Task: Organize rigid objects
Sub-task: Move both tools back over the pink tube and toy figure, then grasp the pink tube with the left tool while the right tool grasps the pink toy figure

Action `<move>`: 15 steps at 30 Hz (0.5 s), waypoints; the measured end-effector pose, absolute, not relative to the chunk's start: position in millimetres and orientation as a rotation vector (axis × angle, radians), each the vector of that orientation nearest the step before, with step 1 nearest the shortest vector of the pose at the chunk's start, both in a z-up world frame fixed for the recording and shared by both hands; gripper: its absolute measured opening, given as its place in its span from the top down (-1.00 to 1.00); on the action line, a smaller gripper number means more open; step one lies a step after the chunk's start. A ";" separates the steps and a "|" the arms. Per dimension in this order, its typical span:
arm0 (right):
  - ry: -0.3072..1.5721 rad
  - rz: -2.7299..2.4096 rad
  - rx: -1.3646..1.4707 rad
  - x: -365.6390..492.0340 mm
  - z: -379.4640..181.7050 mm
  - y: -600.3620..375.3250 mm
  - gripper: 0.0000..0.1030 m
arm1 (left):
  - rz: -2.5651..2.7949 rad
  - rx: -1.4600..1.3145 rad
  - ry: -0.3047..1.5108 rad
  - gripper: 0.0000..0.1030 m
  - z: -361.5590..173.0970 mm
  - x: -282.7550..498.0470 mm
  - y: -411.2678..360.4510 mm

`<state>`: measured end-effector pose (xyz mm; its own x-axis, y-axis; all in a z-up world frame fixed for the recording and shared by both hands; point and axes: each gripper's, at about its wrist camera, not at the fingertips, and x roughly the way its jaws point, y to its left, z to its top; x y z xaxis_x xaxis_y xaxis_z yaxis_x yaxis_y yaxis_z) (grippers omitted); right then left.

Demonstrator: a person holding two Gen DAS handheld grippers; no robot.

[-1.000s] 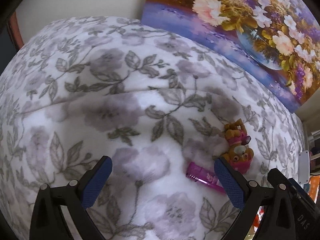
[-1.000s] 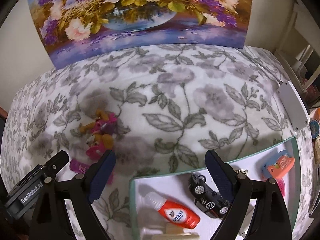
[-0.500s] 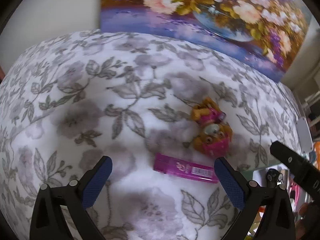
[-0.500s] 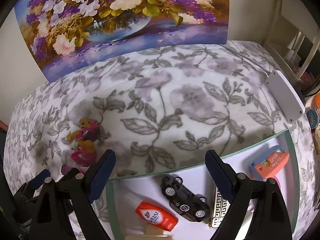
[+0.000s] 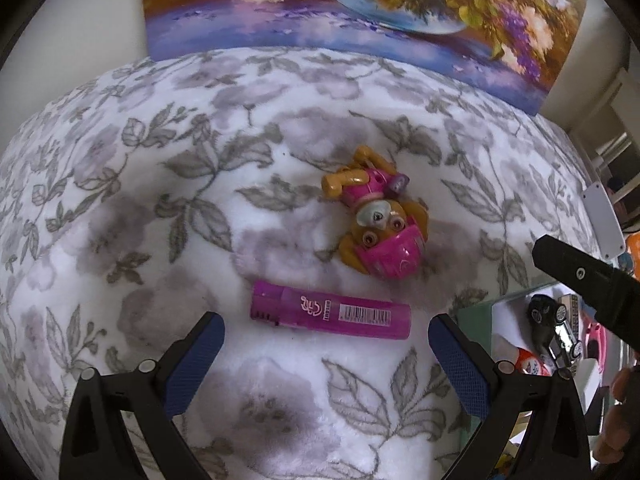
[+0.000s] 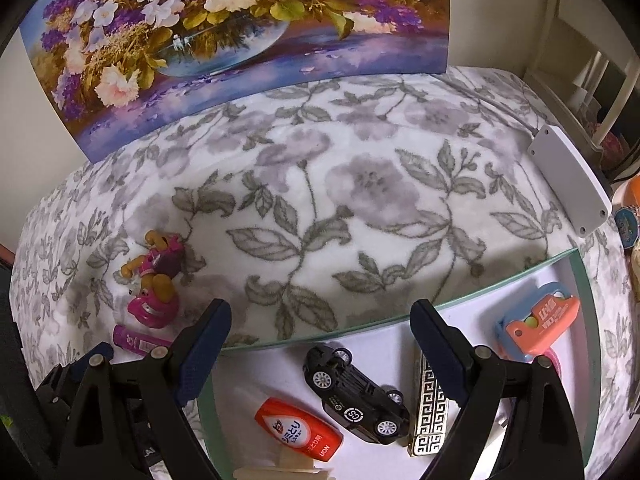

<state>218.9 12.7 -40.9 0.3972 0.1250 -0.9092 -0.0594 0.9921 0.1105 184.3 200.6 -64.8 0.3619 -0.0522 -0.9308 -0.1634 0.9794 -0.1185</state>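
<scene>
Pink plastic catches the eye first: a pink lighter (image 5: 330,317) lies flat on the floral blanket (image 5: 160,208), its long axis running side to side, right between the wide-spread blue fingers of the left gripper (image 5: 325,354), which holds nothing. Just beyond it lies a toy pup figure (image 5: 376,224) in a pink helmet, close to the lighter but not touching it. Off to the right sits a white tray (image 6: 440,304) with a pale green rim, already holding a black toy car (image 6: 356,394), a red-orange bottle (image 6: 300,428), a patterned gold lighter (image 6: 429,412) and an orange and blue case (image 6: 538,322). The right gripper (image 6: 320,356) hangs over the tray's near edge, its fingers wide too and empty. To my eye the sorting is partway along, with these two pieces left outside, and the left side is lining up on the lighter. Next it would need to drop lower and close across the lighter's narrow width, which may call for turning the wrist first.
</scene>
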 end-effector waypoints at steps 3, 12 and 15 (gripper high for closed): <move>1.161 0.119 0.062 219.0 -42.2 13.5 -0.77 | 0.084 -0.194 1.205 -0.98 -67.3 185.0 199.6; 1.164 0.121 0.061 218.0 -40.6 13.9 -0.77 | 0.107 -0.169 1.172 -0.76 -64.5 185.3 199.0; 1.162 0.118 0.047 216.9 -39.5 16.4 -0.77 | 0.111 -0.145 1.165 -0.61 -64.1 185.5 196.9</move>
